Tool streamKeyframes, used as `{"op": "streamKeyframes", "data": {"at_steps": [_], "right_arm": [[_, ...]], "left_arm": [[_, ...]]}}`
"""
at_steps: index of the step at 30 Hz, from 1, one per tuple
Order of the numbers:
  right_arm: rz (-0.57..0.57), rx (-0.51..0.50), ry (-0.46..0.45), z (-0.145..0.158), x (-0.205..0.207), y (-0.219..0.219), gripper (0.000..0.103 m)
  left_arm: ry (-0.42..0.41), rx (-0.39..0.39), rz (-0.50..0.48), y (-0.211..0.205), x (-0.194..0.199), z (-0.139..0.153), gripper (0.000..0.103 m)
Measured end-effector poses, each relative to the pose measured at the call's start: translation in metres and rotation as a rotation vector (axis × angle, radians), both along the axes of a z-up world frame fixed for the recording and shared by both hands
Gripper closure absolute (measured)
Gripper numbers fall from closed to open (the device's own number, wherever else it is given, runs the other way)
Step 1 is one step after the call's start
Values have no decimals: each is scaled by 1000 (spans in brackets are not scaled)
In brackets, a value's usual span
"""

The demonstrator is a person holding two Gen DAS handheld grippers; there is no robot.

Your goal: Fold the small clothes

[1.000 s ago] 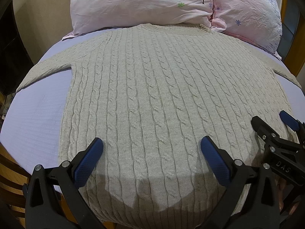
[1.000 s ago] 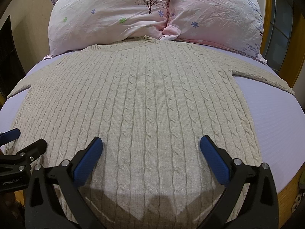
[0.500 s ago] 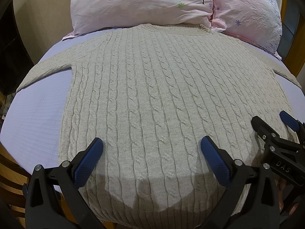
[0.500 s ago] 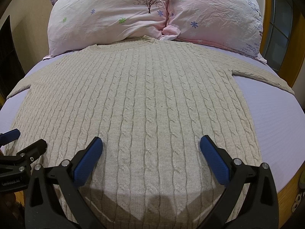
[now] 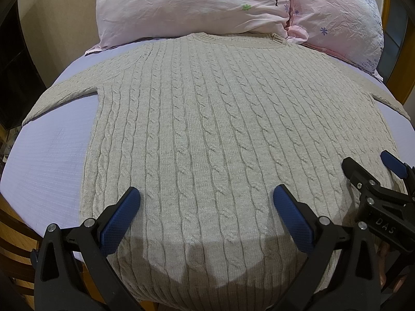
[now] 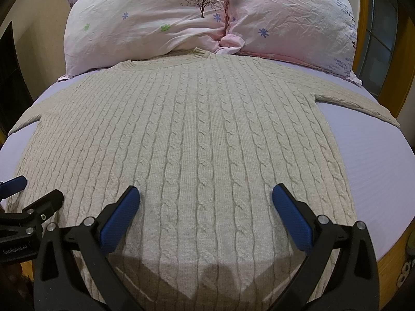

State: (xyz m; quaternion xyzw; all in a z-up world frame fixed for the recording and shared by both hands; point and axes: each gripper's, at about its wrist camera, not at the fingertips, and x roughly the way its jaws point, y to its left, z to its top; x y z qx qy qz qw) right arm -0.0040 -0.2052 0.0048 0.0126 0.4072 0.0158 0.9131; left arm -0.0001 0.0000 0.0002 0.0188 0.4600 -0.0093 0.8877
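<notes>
Sweater (image 5: 220, 134) flat on bed (image 5: 52, 160); both grippers' jaws wide, empty, above hem.

Pillows (image 6: 207, 23) block the far edge — bare sheet (image 6: 368, 160) flanks the sweater (image 6: 197, 134).

Sweater (image 5: 207, 129) lies flat on bed (image 5: 49, 160), pillows (image 5: 186, 7) behind

Beige cable-knit sweater (image 5: 207, 129); pink floral pillows (image 6: 160, 20).
</notes>
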Motion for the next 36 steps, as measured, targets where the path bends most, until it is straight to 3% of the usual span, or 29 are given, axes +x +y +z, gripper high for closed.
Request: {"op": "streamKeyframes", "data": {"at_steps": [28,33,36], "right_arm": [[8,-1,-24,2,-4,-1,2],[38,-3,-15,3,-4,-2,2],[119,13,-4,4,-5,-9,2]], "left_arm": [[-31,1,1,2,-5,2,1],[-41,2,-2,2,-5,2,1],[-62,6,-15,3,-9,2,1]]}}
